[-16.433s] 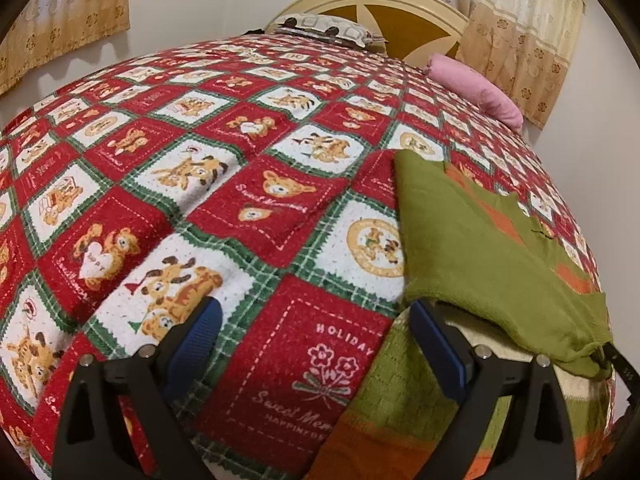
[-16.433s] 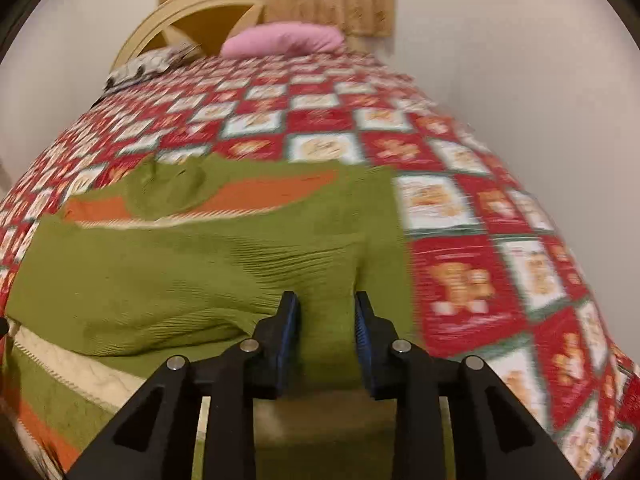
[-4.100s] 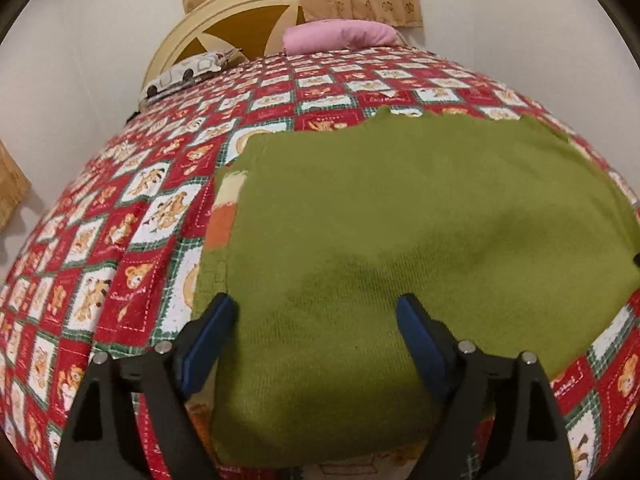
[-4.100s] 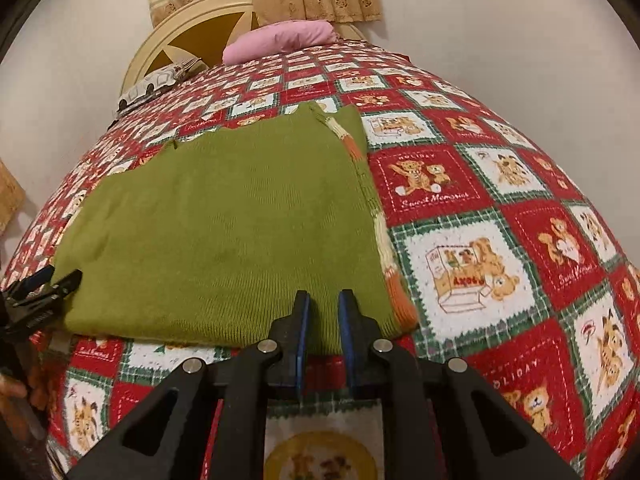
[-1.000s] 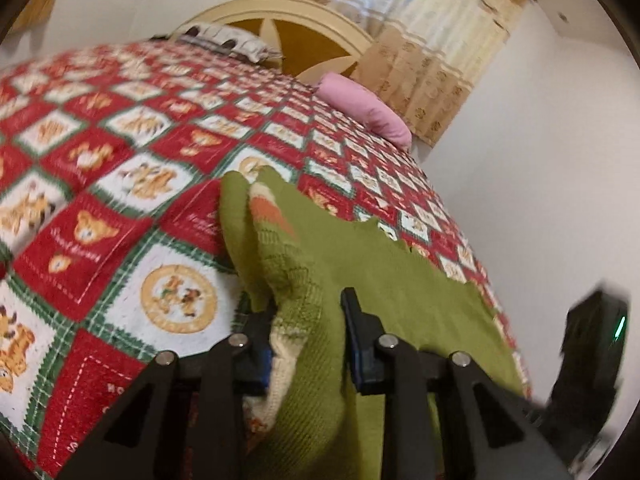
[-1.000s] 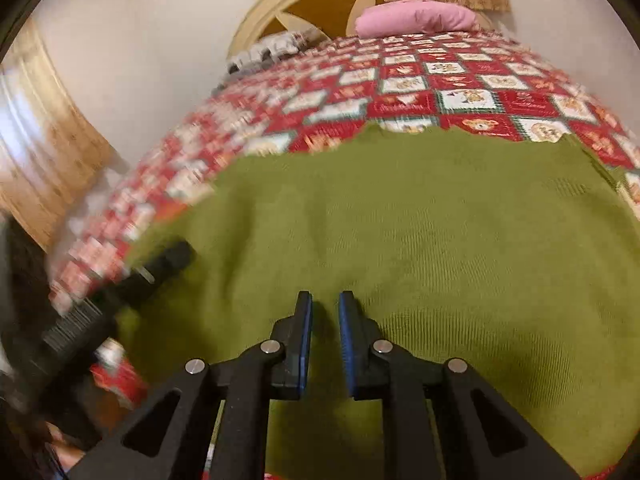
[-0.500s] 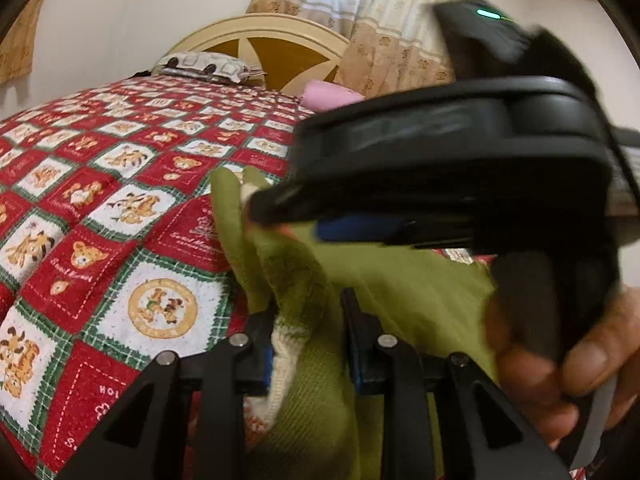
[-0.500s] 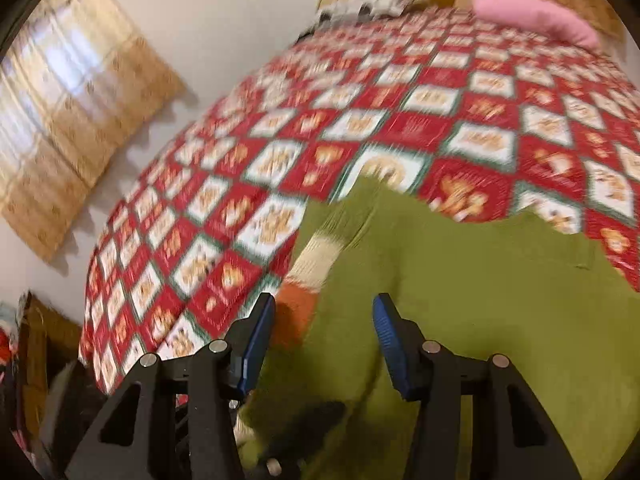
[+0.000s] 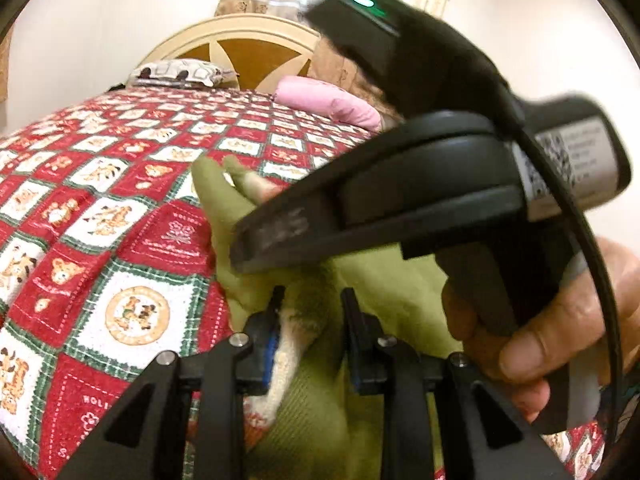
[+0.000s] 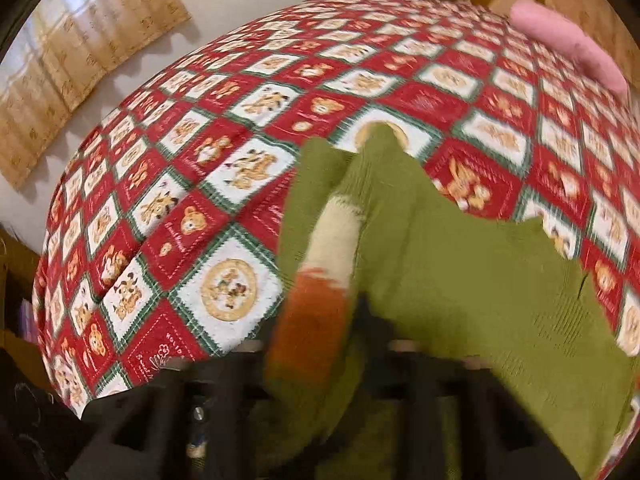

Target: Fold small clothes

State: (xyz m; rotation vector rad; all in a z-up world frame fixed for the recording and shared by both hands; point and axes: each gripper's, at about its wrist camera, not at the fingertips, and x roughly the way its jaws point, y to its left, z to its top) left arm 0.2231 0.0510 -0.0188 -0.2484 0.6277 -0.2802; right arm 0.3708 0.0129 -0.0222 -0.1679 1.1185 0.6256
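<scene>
A green knit sweater (image 9: 384, 280) with a cream and orange band lies on the red patchwork quilt (image 9: 120, 220). My left gripper (image 9: 312, 300) is shut on the sweater's bunched edge, with cream and green knit between its fingers. My right gripper (image 9: 248, 248), held by a hand (image 9: 560, 340), crosses just above the left one and points steeply down. In the blurred right wrist view, the right gripper (image 10: 320, 328) has its jaws closing, and the orange and cream band of the sweater (image 10: 460, 260) fills the gap between them.
The quilt (image 10: 200, 160) covers the whole bed. At the head lie a pink pillow (image 9: 328, 100) and a patterned pillow (image 9: 176, 72) against a cream headboard (image 9: 240, 48). A beige curtain (image 10: 80, 60) hangs on the wall to the left.
My right gripper swung from the flat middle of the sweater to its left edge, opened, then narrowed around the striped band. The left gripper kept its grip and rolled slightly.
</scene>
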